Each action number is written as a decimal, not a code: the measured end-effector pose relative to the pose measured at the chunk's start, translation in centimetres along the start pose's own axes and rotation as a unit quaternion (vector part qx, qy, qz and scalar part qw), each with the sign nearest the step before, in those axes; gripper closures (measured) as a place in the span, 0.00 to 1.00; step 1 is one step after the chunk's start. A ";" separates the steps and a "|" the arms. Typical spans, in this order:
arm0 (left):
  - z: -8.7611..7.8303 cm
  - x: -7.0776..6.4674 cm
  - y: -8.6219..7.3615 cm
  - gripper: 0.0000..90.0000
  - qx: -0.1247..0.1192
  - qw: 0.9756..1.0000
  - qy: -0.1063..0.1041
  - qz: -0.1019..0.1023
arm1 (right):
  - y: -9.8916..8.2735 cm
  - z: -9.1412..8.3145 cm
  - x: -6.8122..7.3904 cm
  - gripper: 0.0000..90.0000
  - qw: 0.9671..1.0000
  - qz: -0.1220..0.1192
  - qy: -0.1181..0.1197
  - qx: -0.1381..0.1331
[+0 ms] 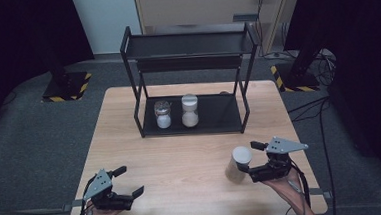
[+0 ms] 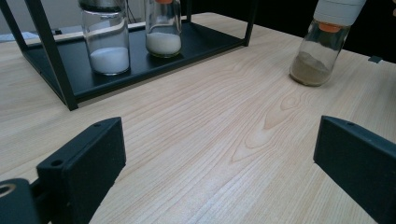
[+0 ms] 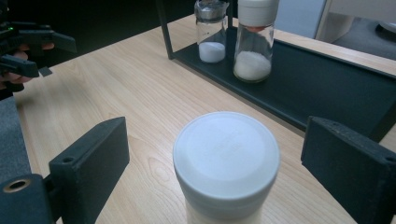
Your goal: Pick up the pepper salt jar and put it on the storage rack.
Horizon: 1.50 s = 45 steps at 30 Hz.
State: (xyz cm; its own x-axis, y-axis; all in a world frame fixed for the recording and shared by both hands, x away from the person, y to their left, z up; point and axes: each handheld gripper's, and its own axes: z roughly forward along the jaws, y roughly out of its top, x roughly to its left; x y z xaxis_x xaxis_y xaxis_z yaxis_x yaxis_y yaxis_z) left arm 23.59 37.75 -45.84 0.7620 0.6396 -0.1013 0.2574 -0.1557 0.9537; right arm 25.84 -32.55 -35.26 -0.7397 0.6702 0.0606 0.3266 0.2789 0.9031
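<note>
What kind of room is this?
Probably a lab or test studio: black curtains hang around a lone wooden table, stand bases carry hazard stripes, and cables trail over the grey floor.

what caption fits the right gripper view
Open right tongs flank a white-capped jar; two jars stand on the black rack.

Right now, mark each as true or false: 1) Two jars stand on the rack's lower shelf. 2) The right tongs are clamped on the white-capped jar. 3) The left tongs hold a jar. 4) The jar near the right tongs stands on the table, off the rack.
1) True: a jar with white powder and a taller white-capped one stand on the lower shelf.
2) False: the right tongs are open around the white-capped jar, pads apart from it.
3) False: the left tongs are open over bare table.
4) True.
</note>
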 end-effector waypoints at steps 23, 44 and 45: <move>0.0 0.0 0.0 0.01 0.000 1.000 -0.001 0.000 | -1.6 3.0 0.1 0.37 0.999 -0.025 -0.017 0.017; 0.0 0.0 0.0 0.01 0.001 1.000 -0.001 0.000 | -0.2 3.2 0.9 0.37 0.999 -0.031 -0.029 0.024; 0.0 0.1 0.0 0.01 0.001 1.000 -0.001 0.000 | -0.1 3.2 0.9 0.37 0.999 -0.032 -0.029 0.024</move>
State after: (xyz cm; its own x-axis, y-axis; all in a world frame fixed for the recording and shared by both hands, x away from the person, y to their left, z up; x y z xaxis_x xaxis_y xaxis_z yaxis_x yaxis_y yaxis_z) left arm 23.63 37.79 -45.82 0.7629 0.6383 -0.1024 0.2586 -0.1562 0.9533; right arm 27.08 -29.77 -36.63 -0.7256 0.6877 -0.0228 0.3083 0.3545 0.8828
